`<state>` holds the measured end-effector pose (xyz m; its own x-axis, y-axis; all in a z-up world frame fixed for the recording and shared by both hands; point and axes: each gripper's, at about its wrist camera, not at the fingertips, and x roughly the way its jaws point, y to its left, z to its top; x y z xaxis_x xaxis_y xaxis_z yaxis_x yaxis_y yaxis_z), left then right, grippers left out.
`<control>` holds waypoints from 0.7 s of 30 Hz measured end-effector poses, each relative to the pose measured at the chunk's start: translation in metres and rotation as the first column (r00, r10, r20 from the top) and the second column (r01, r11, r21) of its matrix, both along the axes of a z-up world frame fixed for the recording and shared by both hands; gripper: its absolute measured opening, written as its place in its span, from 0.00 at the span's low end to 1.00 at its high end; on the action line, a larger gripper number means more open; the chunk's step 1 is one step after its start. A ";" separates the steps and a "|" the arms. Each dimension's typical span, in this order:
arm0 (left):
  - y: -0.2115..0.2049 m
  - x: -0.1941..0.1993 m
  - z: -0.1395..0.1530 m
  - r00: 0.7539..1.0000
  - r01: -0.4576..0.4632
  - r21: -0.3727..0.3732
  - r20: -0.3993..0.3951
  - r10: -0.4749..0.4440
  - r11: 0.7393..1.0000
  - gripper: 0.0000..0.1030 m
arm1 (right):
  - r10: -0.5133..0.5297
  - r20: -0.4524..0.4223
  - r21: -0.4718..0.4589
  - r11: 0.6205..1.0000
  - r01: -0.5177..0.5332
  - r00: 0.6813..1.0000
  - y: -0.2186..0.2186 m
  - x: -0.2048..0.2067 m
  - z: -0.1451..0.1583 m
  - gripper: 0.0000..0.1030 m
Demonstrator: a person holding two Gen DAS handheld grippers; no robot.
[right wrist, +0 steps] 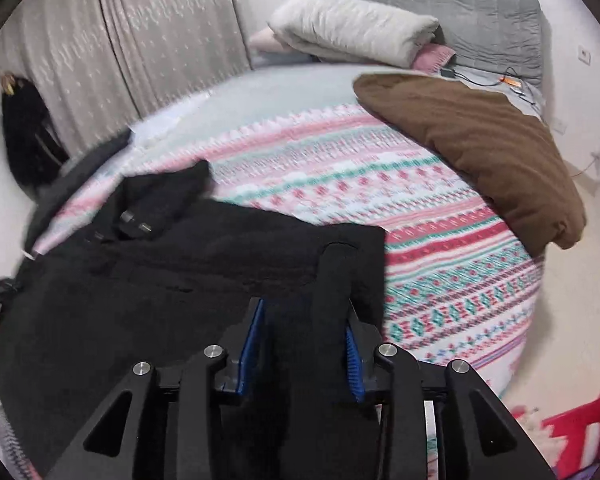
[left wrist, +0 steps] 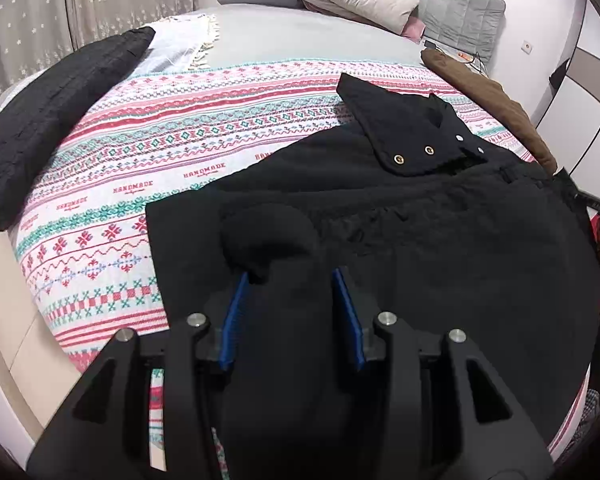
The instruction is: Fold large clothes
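A black ribbed garment (left wrist: 56, 120) lies folded along the far left edge of the bed, with a white fringed cloth (left wrist: 180, 44) just beyond it. The patterned bedspread (left wrist: 180, 140), striped in pink, red and teal, covers most of the mattress. On its near side lies the big black coat (left wrist: 440, 248), spread flat, its collar flap (left wrist: 404, 132) with brass snaps turned toward the far right. The left gripper (left wrist: 292, 292) hangs over the coat's near left part, its blue pads (left wrist: 230, 320) spread apart; a rolled fold of black cloth sits between them, and the pads do not seem to press on it. The right gripper (right wrist: 306, 334) stands over the coat's near right corner (right wrist: 364, 248), its claw likewise spread, dark cloth rising between the blue pads (right wrist: 252, 340) without a clear pinch. To the right of the coat a brown padded garment (right wrist: 480, 152) lies along the bed's right edge. At the far end are a pale folded quilt (right wrist: 352, 28) and a grey quilted headboard (right wrist: 480, 12); star-patterned curtains (left wrist: 80, 4) hang at the far left.
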<state>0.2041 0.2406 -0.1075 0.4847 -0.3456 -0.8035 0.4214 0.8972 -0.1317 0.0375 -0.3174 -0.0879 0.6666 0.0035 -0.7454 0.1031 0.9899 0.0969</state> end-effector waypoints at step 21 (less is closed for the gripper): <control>0.000 0.014 0.110 0.927 -0.187 -0.212 0.284 0.244 0.959 0.09 | -0.164 0.222 -0.228 0.950 0.215 0.961 0.020 0.036 0.066 0.06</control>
